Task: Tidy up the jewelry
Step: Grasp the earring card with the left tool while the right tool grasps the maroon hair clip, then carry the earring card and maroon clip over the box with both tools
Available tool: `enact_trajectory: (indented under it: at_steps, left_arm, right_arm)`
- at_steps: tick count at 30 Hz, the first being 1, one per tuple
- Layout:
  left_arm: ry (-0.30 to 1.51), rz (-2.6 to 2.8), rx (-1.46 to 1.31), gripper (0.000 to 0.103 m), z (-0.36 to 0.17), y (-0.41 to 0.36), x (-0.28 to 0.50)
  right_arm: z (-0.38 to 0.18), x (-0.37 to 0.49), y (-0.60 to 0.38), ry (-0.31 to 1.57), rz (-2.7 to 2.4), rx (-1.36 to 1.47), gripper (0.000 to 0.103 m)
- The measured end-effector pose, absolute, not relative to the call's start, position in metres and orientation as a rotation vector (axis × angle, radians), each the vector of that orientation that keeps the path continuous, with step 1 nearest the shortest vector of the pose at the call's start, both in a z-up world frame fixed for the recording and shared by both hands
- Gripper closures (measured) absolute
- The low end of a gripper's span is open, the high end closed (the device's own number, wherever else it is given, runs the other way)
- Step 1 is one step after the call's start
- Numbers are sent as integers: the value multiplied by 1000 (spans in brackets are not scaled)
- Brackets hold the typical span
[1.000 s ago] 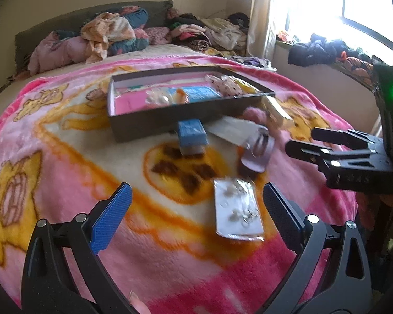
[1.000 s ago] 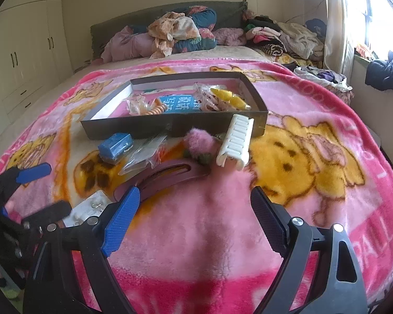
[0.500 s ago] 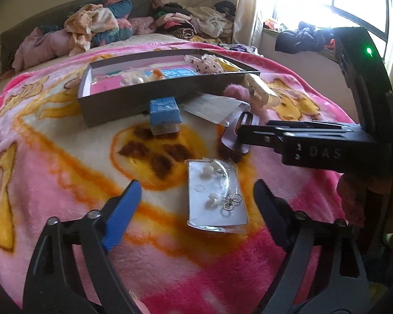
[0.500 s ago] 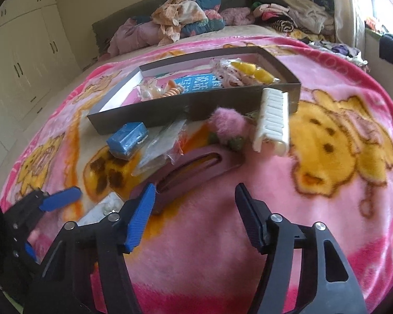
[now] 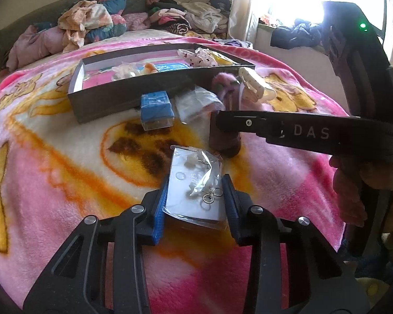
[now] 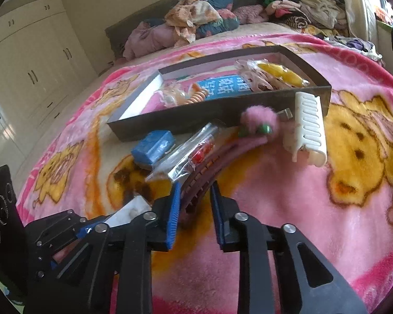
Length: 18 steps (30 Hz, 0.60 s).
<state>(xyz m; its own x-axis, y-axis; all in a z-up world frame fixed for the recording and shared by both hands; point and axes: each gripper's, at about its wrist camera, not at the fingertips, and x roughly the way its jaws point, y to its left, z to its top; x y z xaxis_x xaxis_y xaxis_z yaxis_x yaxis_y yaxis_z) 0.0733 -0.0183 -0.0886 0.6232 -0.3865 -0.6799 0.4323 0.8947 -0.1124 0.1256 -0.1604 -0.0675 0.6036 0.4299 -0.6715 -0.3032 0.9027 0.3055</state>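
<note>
The white earring card in its clear plastic sleeve (image 5: 194, 188) is lying just in front of the dark shallow cardboard tray (image 5: 123, 96); the left gripper (image 5: 195, 204) is closing on its side edges; light, bendy, probably slippery; the right gripper (image 6: 195, 209) is clamping the curved mauve plastic hair clip (image 6: 212, 164) beside it.

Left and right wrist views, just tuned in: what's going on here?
A person is sorting jewelry on a pink blanket with two handheld grippers. The left gripper is closing, its fingers either side of the earring card. The right gripper has shut on the near end of the dark purple hair clip. Both pieces still lie on the blanket, short of the grey tray, which already holds several items.
</note>
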Motion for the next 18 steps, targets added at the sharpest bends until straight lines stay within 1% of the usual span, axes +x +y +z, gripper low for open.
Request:
enact_trajectory:
  at_steps: [2, 11, 18]
  left_arm:
    - [761, -473, 60, 74, -86, -18, 73]
    - [719, -480, 58, 74, -68, -22, 72]
    - [679, -484, 65, 74, -52, -30, 82]
  right_arm:
    - [-64, 123, -163, 808, 418, 164, 90]
    - [-48, 110, -189, 766, 385, 206, 90]
    - [-34, 100, -204, 727, 338, 170, 90]
